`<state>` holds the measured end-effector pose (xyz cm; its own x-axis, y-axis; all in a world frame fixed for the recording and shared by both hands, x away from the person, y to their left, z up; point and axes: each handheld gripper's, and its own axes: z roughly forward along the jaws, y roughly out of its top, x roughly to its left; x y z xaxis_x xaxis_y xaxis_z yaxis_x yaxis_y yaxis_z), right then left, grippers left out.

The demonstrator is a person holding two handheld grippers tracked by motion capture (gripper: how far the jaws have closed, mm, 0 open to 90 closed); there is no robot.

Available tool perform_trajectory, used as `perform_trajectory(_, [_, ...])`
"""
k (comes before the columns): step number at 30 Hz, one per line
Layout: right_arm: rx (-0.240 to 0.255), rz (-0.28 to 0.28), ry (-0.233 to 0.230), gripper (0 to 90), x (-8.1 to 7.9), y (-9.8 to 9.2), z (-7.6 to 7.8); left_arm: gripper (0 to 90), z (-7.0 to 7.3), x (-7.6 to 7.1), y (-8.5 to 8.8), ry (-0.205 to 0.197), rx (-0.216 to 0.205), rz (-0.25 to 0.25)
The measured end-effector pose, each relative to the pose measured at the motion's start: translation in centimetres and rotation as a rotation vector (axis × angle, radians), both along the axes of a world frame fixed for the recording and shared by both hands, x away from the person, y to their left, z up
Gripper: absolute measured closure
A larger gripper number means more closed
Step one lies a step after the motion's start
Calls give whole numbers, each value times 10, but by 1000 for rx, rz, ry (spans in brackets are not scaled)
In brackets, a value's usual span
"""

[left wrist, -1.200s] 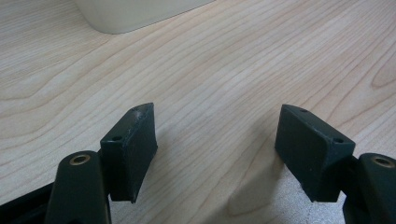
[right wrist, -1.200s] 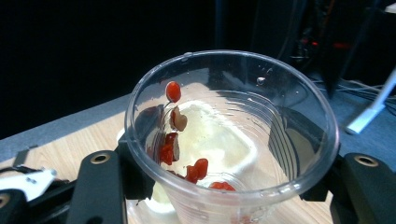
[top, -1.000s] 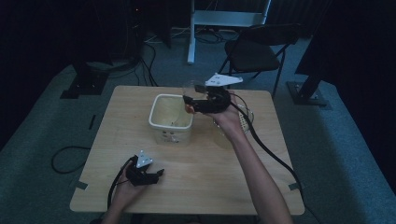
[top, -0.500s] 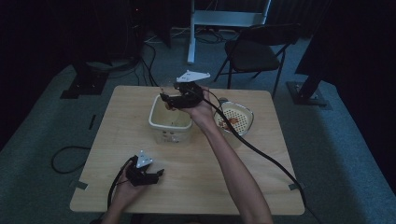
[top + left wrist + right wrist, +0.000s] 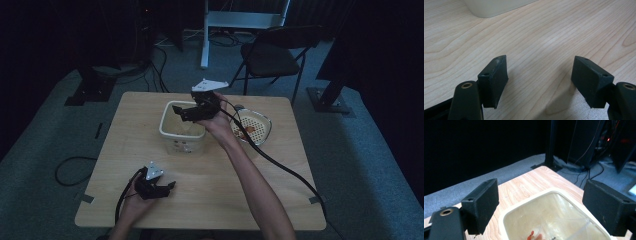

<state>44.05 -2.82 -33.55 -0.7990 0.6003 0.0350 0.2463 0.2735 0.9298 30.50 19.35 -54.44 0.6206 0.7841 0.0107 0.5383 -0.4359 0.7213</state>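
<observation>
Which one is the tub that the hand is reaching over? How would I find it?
Start at the wooden table in the middle of the dark room. Near its far edge, under the right tool, stands the cream tub. It is square and deep, with something small and red at its bottom, unlike the flat round strainer beside it.

high view: overhead, looks forward-down on table [image 5: 150, 200] | gripper views: close, low | shared: bin [image 5: 181, 132]

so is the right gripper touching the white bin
Apart. The right gripper view shows the right gripper with open jaws, nothing between them, held above the white bin; its rim lies clear below them.
</observation>
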Motion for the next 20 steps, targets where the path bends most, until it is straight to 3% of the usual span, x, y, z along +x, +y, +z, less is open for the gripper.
perform_trajectory(3, [2, -11, -24, 137, -12, -12, -1, 301, 0, 0, 0, -1, 0, 0])
perform_trajectory(6, [-53, -35, -55, 139, -23, -23, -6, 301, 0, 0, 0, -2, -1, 0])
perform_trajectory(9, [-54, -34, -55, 142, -33, -36, -14, 300, 0, 0, 0, -1, 0, 0])
perform_trajectory(12, [-86, -44, -71, 142, -40, -44, -21, 300, 0, 0, 0, -1, 0, 0])
perform_trajectory(20, [-137, -38, -12, 150, -74, -72, -69, 296, 0, 1, 0, -1, -2, 0])
